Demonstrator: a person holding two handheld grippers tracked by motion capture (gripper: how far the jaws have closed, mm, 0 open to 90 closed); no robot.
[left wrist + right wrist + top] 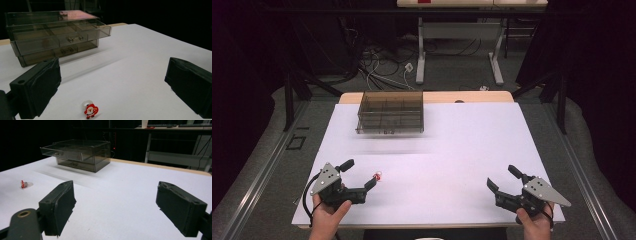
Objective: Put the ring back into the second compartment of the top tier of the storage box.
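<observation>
**Both grippers spread, Santa ring just ahead of the left one**

From the high view, I see the white table [452,150] with my two hand-held tools near its front edge. The left gripper [361,175] sits at about 8 o'clock on the table top, its jaws spread wide with nothing between them. The small Santa ring [377,175] lies on the white surface just beyond the gripper's right-hand jaw tip, close to it; I cannot tell from here whether they touch. The right gripper [502,179] rests at about 4 o'clock, its jaws also spread and empty, well apart from the ring. A smoky transparent drawer box [390,112] stands at about 11 o'clock, near the far edge.

In the left gripper view, I look along my two black jaws, which stand far apart at 8 and 4 o'clock. The Santa ring [90,110] lies on the table at 6 o'clock, between the jaws but touching neither, red figure facing me. The drawer box [57,35] stands at 11 o'clock with its upper drawer pulled partway out.

In the right gripper view, my jaws again stand wide, nothing between them. The Santa ring [24,184] is a small red speck at 9 o'clock, far off. The drawer box [77,155] sits at 11 o'clock, upper drawer protruding toward the left.
</observation>
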